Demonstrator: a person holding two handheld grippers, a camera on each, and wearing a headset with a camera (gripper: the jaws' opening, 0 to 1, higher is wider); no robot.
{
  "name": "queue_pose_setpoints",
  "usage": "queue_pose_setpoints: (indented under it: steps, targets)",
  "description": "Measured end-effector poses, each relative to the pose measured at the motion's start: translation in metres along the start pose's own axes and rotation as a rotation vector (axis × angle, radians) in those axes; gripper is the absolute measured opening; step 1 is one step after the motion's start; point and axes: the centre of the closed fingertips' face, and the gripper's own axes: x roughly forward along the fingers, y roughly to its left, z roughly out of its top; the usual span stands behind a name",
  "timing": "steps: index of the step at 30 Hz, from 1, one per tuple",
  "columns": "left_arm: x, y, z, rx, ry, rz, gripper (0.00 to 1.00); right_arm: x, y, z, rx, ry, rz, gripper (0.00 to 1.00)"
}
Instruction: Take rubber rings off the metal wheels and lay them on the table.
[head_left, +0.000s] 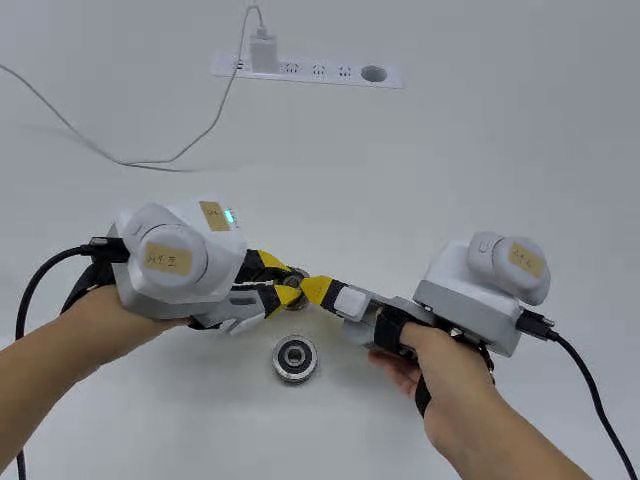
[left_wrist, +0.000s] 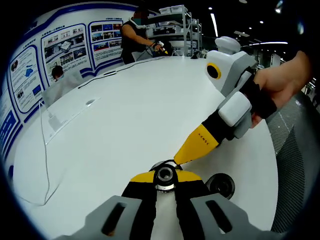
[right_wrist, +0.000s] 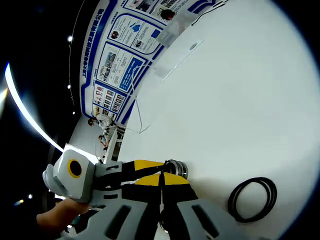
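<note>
**Two Grippers Meet at a Metal Wheel**

Head view: the left gripper clamps a wheel above the table. The right gripper reaches in from the right, its tips touching the wheel's rim. A second wheel lies on the table just nearer than the pair. Peeling well likely means holding the wheel steady and drawing the rubber sideways off the rim rather than twisting it.

Left gripper view: the jaws are closed on the wheel, which sits between their yellow tips. The right gripper touches the wheel's right edge.

Right gripper view: the jaws are pressed together, with the wheel just beyond their tips. Whether rubber is caught between them cannot be told. A loose ring lies flat on the table nearby, apart from the wheel.
</note>
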Motion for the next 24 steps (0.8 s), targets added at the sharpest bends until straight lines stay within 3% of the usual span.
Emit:
queue_pose_setpoints:
  steps: [11, 24]
  targets:
    - [-0.004, -0.001, 0.003, 0.034, 0.015, -0.004, 0.12, 0.000, 0.001, 0.001, 0.026, -0.002, 0.007, 0.01]
    - [-0.026, -0.001, 0.006, 0.013, -0.004, 0.026, 0.16, 0.003, 0.008, 0.003, 0.047, -0.010, 0.025, 0.01]
